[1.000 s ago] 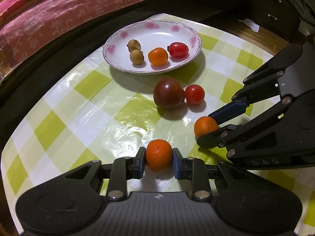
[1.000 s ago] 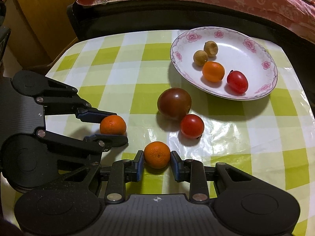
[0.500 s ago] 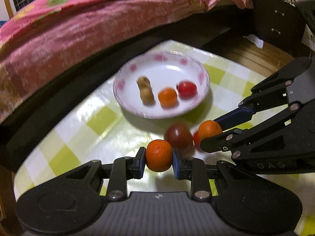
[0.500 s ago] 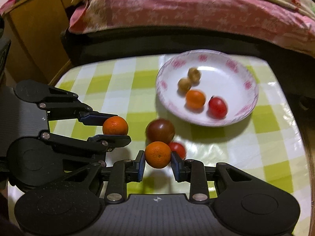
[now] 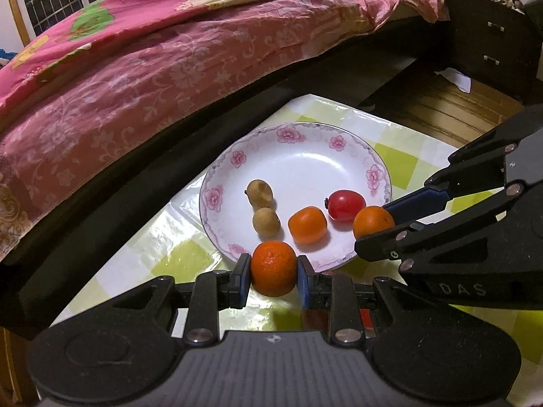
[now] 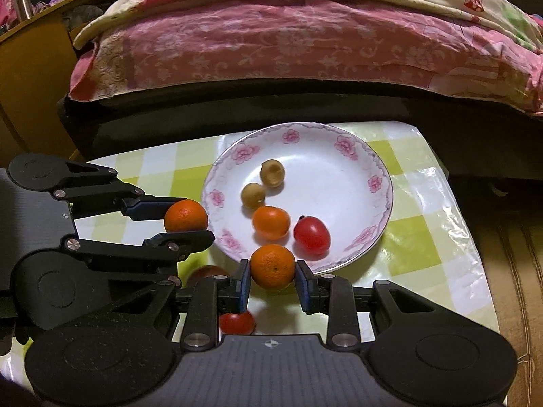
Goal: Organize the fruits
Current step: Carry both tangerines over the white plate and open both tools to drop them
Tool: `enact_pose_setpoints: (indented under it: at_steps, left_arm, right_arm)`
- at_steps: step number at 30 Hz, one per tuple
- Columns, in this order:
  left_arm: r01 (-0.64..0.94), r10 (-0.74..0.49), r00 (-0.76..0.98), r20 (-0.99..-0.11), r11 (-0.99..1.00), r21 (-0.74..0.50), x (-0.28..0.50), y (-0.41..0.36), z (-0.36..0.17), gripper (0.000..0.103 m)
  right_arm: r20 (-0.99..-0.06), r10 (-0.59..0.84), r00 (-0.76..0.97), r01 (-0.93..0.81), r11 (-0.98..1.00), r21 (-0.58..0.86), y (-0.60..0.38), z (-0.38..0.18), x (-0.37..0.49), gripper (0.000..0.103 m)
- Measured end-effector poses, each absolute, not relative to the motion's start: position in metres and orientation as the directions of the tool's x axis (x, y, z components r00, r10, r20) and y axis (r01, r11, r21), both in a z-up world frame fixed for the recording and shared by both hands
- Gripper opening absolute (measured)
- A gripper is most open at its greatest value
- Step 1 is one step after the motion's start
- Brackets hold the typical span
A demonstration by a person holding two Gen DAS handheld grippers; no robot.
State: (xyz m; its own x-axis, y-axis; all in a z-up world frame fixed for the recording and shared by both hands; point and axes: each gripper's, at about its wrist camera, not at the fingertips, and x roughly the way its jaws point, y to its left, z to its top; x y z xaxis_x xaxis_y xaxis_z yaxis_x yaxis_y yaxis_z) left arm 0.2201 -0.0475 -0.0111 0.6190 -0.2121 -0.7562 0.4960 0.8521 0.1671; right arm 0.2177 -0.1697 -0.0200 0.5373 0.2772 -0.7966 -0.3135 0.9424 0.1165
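Clamped between the blue pads of the left gripper [image 5: 273, 269]: a small orange [image 5: 273, 269], fingers [image 5: 241, 276] nearly closed and pressing both its sides, held above the near rim of the floral plate [image 5: 375, 176]. Same on the other side: right gripper [image 6: 272, 267] closed tight on a second orange [image 6: 272, 267], hanging over the plate's near edge, just in front of the fruit already there.

Already on the plate: two small brown fruits [image 5: 266, 220], one orange fruit [image 5: 307, 224] and a red tomato [image 5: 346, 200], all grouped in the near half. Plenty of bare white dish beyond them.

Still down on the checked tabletop [image 6: 407, 237], under and behind the right gripper: a red tomato [image 6: 236, 322] and a darker, brownish one [image 6: 207, 272], both partly hidden by the fingers.

By this reckoning, roughly midway: four pieces plated, two carried and about to be set down, two not yet collected. Remaining: lower and release both oranges onto open plate, then return for the pair on the tabletop.
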Motion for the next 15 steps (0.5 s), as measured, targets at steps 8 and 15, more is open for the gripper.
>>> enact_pose_setpoints:
  at_steps: [8,15]
  left_arm:
    - [0.500,-0.213,0.614,-0.760,0.851,0.164,0.236,-0.051,-0.021,0.036]
    - [0.500,-0.212,0.615,-0.759,0.849,0.168,0.241,-0.053,-0.024,0.036]
  right_arm:
    - [-0.799,0.274,0.535,-0.297,0.946,0.126,-0.173,-0.030,0.232,0.026]
    - [-0.799,0.269,0.537,-0.280,0.951,0.132,-0.176,-0.036,0.243,0.026]
